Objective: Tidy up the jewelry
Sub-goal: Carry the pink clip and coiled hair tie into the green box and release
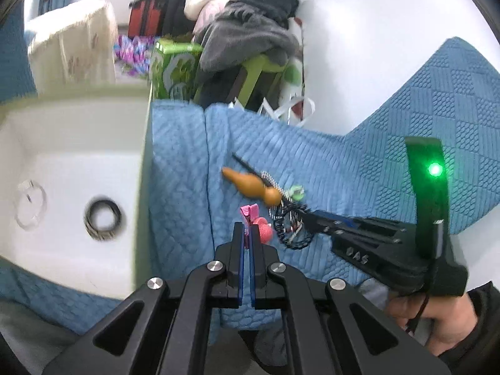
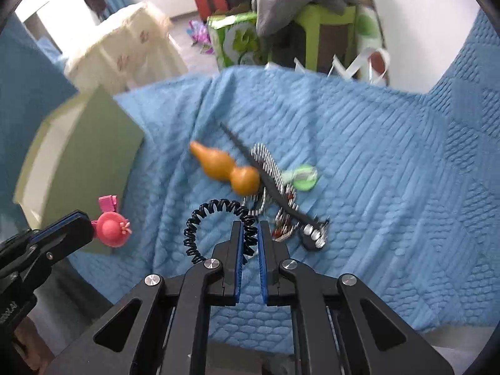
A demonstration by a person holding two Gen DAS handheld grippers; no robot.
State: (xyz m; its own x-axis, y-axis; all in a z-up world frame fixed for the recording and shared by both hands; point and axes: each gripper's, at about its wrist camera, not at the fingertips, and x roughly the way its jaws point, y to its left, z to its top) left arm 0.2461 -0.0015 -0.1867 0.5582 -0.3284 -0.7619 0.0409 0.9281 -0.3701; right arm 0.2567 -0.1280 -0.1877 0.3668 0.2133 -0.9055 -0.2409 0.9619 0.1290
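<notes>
My left gripper [image 1: 247, 229] is shut on a pink hair clip [image 1: 249, 215] with a pink hat ornament [image 1: 265, 233]. From the right wrist view, that gripper [image 2: 82, 222] holds the clip [image 2: 111, 229] beside the box. My right gripper [image 2: 250, 228] is shut on a black spiral hair tie [image 2: 215, 211], lifted a little off the blue quilt [image 2: 375, 172]. Its fingertips [image 1: 307, 215] show from the side with the hair tie [image 1: 289, 234] hanging. On the quilt lie an orange gourd charm [image 2: 228, 168], a black comb hair stick [image 2: 268, 178] and a green round piece [image 2: 303, 176].
A white box [image 1: 72, 131] with green outer walls [image 2: 93, 156] sits left of the quilt, holding a clear ring [image 1: 29, 204] and a black-and-white bangle [image 1: 101, 218]. Behind are a green carton [image 1: 173, 68], a green stool under grey clothes [image 1: 250, 40] and a cream-covered stand [image 2: 125, 50].
</notes>
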